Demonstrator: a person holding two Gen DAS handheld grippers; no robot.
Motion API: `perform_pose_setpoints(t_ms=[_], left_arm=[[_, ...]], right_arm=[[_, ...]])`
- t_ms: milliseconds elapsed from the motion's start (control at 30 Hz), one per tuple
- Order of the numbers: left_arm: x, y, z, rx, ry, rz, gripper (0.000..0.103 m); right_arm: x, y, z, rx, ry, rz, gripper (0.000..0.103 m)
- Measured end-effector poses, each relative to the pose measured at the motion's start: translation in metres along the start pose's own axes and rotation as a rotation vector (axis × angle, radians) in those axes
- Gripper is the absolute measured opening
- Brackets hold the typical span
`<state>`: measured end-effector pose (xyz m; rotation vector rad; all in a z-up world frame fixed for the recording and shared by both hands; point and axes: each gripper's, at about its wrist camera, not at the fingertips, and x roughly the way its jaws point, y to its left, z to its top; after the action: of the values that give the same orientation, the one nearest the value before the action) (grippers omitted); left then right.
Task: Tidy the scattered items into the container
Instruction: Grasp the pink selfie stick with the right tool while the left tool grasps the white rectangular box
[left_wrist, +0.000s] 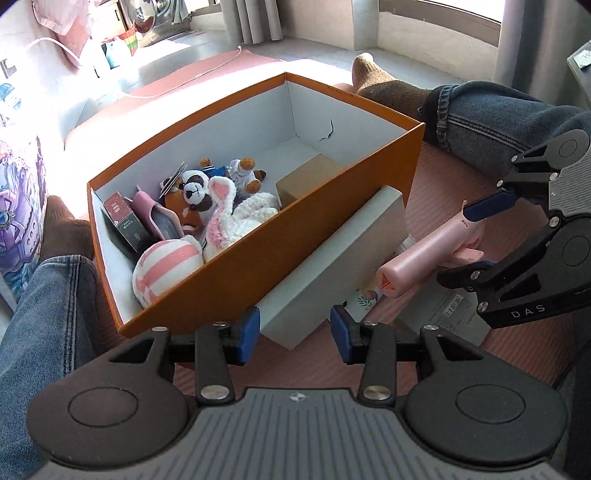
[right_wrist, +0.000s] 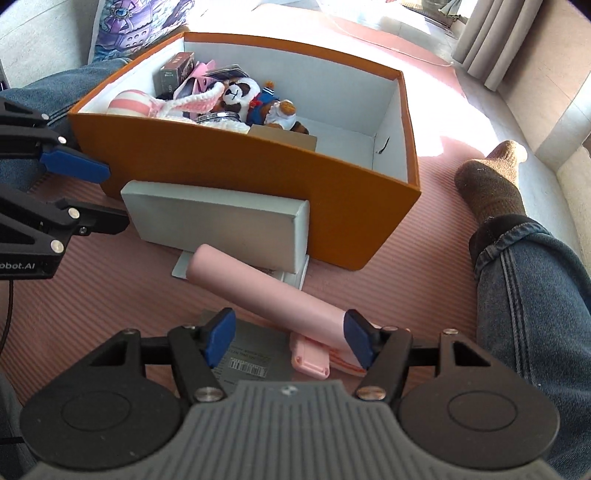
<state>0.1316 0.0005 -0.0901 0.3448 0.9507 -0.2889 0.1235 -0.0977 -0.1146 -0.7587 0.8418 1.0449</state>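
Grey box (right_wrist: 210, 218) hides flat packet (right_wrist: 243, 360) — label unreadable.

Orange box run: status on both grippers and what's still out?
Left gripper open, at the grey box leaning on the orange box. Right gripper open around the pink tube, no grip confirmed. Nothing blocking.

A pink ribbed mat (right_wrist: 110, 314) covers the floor. On it sits an orange box (right_wrist: 240, 173). A white box (right_wrist: 214, 225) stands on its edge, touching the orange box. A grey card with a barcode (right_wrist: 247, 354) lies flat nearby.
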Motion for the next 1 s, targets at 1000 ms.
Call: perform_pose_setpoints(t_ms=[1000], left_arm=[[0.024,-0.021,0.003,0.304,0.039,-0.067,0.037]], right_arm=[[0.027,-0.003,0.007,-0.03,0.042,-0.029,0.073]])
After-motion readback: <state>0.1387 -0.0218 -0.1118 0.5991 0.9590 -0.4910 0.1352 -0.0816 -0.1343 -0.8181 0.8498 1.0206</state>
